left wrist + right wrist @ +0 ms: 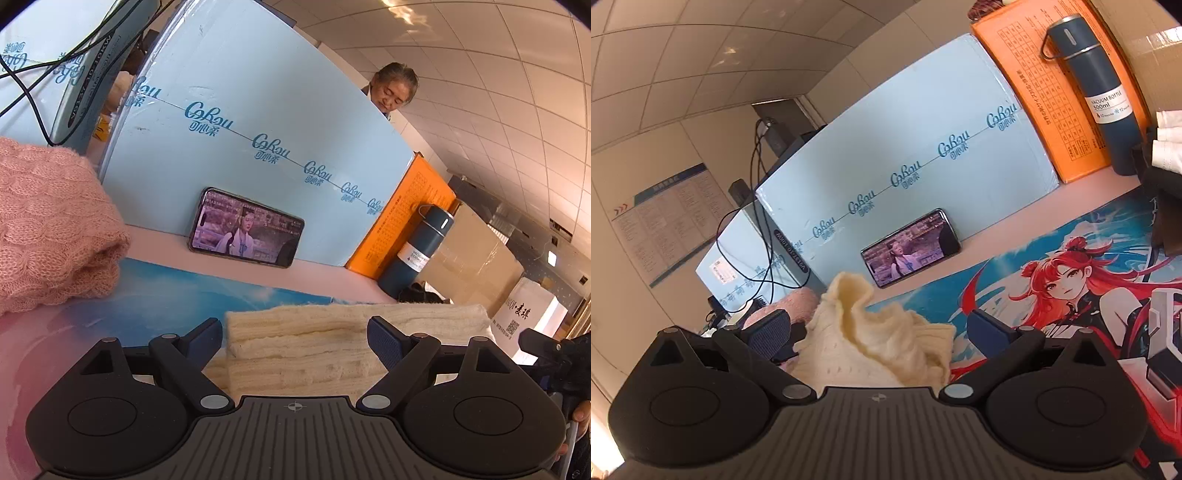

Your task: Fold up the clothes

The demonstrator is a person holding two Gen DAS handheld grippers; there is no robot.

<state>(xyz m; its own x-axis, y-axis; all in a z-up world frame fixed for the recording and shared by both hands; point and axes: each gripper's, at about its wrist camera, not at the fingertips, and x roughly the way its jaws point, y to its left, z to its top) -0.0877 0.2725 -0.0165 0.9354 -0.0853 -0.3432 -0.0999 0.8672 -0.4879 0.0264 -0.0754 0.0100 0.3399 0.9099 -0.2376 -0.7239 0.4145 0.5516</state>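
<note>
Directly ahead of the left gripper [295, 334], the cream knit garment [354, 332] lies folded in flat layers on the printed desk mat [177, 291], long axis running 9 to 3 o'clock; both jaws stand wide apart, gripping nothing. At 10 o'clock rests a pink knit garment [48, 221]. The right gripper [882, 332] also stands wide open, a bunched cream fold rising between its fingers, though contact cannot be confirmed. A phone [911, 246] leans on the pale blue box [905, 147] at 12 o'clock. A closed vacuum bottle [1097, 92] stands at 2 o'clock; its contents are not visible.
</note>
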